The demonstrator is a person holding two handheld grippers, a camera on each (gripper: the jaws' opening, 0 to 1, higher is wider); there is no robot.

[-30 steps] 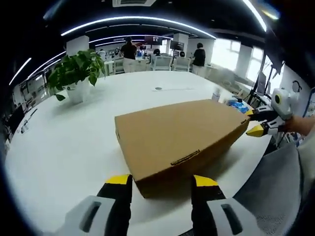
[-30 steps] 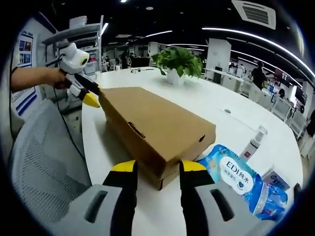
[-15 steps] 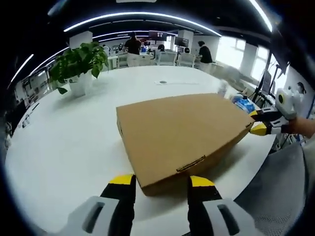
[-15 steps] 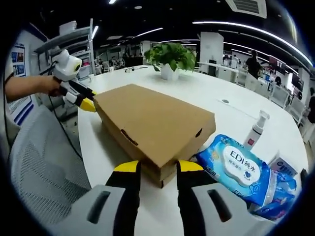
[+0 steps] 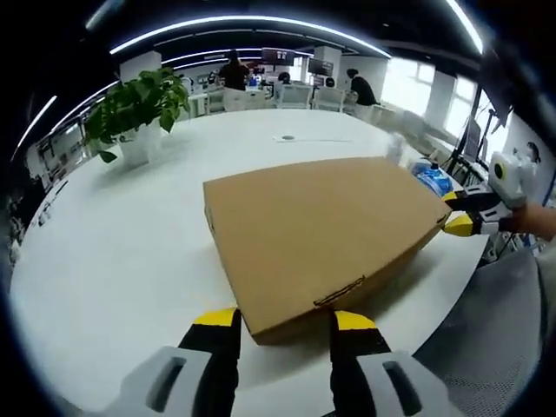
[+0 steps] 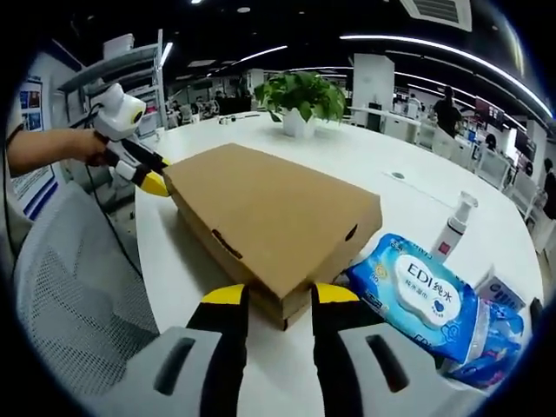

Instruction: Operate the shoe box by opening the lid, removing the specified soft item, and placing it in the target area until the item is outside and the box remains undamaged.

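There, the brown cardboard shoe box (image 5: 321,234) lay flat on the white round table (image 5: 113,252) with its lid down. The left hand-held gripper (image 5: 282,323) stood at one end of the box, its yellow-tipped jaws spread on either side of the near corner, just below the lid's edge; whether they touched the cardboard could not be told. The right hand-held gripper (image 6: 271,297) was at the opposite end, jaws likewise spread about that corner. In the left gripper view the right hand-held gripper (image 5: 460,213) appeared at the far end of the box, held by a hand (image 5: 530,219); in the right gripper view the left one (image 6: 156,178) met the far corner the same way.

Just beside the box on the table lay a blue pack of wet wipes (image 6: 419,295), with a white spray bottle (image 6: 452,230) standing behind it. A potted green plant (image 6: 304,100) stood farther off. A grey mesh chair (image 6: 78,295) sat at the table's edge.
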